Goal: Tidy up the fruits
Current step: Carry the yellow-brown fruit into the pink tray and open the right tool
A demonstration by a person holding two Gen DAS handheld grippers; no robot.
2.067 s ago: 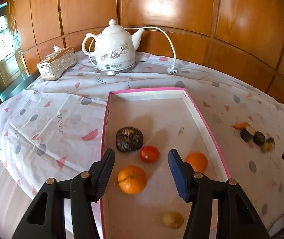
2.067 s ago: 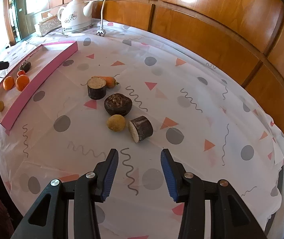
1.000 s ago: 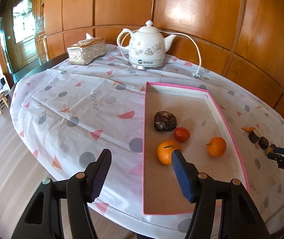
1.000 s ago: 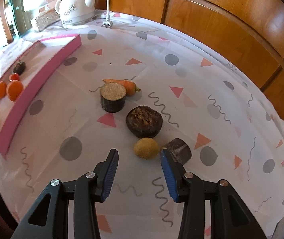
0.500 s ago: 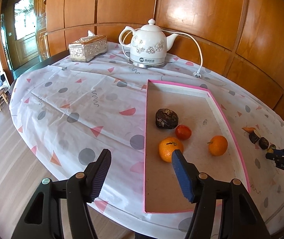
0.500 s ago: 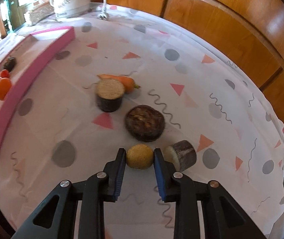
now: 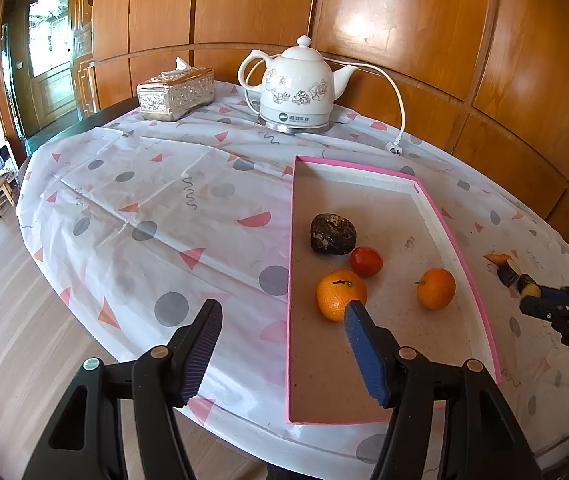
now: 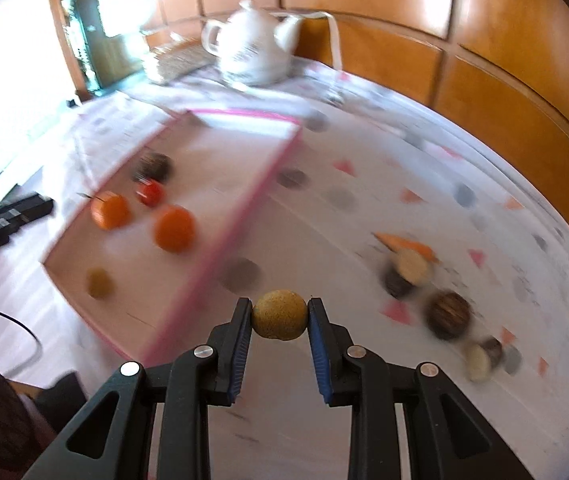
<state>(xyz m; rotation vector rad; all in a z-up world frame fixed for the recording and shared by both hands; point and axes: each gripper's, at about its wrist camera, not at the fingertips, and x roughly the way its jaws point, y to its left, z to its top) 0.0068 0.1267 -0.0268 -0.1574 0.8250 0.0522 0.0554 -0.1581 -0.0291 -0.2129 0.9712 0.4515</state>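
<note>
My right gripper [image 8: 280, 316] is shut on a small yellow-brown round fruit [image 8: 279, 315] and holds it above the tablecloth, just right of the pink tray [image 8: 220, 248]. The tray [image 7: 470, 276] holds two oranges [image 7: 340, 294] [image 7: 436, 289], a small red fruit [image 7: 366, 261] and a dark lumpy fruit [image 7: 332, 234]; the right wrist view also shows a small yellow fruit [image 8: 100, 283] in it. My left gripper [image 7: 284, 344] is open and empty at the tray's near left edge. The right gripper [image 7: 540, 298] shows at the far right of the left wrist view.
A white kettle [image 7: 298, 88] with its cord and a silver tissue box [image 7: 176, 94] stand at the back. A carrot [image 8: 404, 243], dark cut root pieces [image 8: 404, 272] and a dark round item [image 8: 448, 314] lie on the cloth to the right. The table edge is near.
My right gripper has lifted the yellow-brown fruit off the cloth and swung left toward the tray. The left gripper has barely moved.
</note>
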